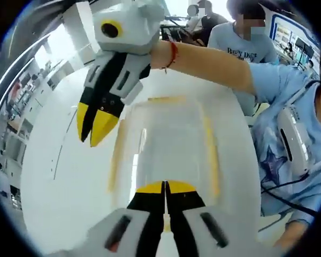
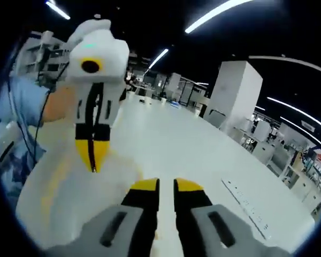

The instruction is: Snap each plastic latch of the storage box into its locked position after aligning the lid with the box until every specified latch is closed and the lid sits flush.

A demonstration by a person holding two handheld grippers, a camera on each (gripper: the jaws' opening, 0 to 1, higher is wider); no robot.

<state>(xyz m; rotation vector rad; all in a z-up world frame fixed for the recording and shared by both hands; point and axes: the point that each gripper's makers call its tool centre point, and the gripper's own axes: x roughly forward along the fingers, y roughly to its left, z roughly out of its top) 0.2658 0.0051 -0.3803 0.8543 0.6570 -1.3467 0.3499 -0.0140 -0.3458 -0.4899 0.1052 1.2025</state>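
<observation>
Clear plastic with pale yellow edging is what we make out of the storage box, which lies on the white table straight ahead of the left gripper in the left gripper view; its lid looks to be resting on top, though glare washes out the rim and we cannot tell whether any latch is closed. We see the left gripper's yellow tips pressed together with no gap, just above the near edge of the box and holding nothing. The right gripper hangs above the far left corner of the box, tips nearly together, apart from the plastic. In the right gripper view the right gripper shows a narrow slit between its tips, empty, with the left gripper to its left, its tips together. A person in a light blue shirt stands at the right of the table.
</observation>
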